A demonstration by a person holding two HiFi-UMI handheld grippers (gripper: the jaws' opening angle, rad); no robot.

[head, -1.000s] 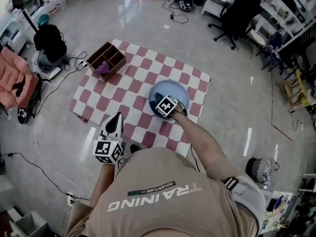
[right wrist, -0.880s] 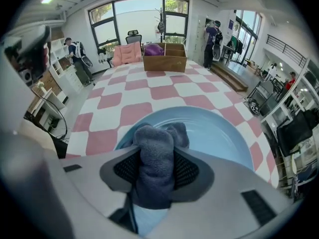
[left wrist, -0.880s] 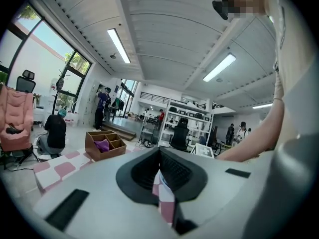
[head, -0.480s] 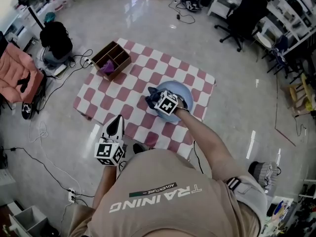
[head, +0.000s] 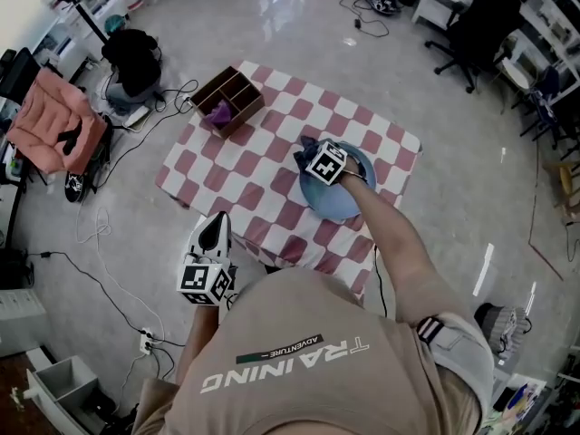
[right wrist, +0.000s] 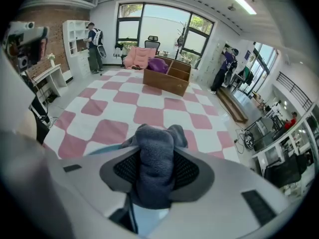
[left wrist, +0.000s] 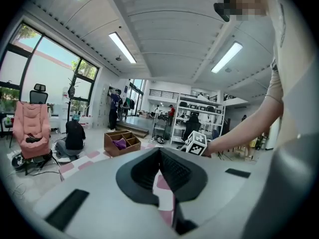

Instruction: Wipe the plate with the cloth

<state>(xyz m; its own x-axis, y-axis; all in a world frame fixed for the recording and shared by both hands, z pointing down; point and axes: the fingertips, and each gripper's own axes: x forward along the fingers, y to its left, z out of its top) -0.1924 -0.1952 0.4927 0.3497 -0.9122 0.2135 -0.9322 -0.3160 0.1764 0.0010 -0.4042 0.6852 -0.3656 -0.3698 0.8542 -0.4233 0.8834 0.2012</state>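
Observation:
A light blue plate [head: 340,199] lies on the red-and-white checked mat [head: 237,166]. My right gripper [head: 312,158] is shut on a dark blue cloth [head: 304,145], which bunches over the plate's far left rim. In the right gripper view the cloth [right wrist: 155,158] fills the gap between the pads, and a sliver of the plate [right wrist: 102,150] shows under it. My left gripper [head: 217,222] hangs off the mat's near edge, well apart from the plate. Its jaws meet with nothing between them [left wrist: 160,157].
A wooden compartment box [head: 227,98] with a purple cloth in it stands at the mat's far left corner. A pink chair [head: 59,120], a black bag [head: 134,57] and cables lie on the floor to the left. Office chairs and shelves stand at the far right.
The right gripper has moved with the cloth from the middle of the plate to its far left rim and lifted a little. The left gripper has drifted slightly.

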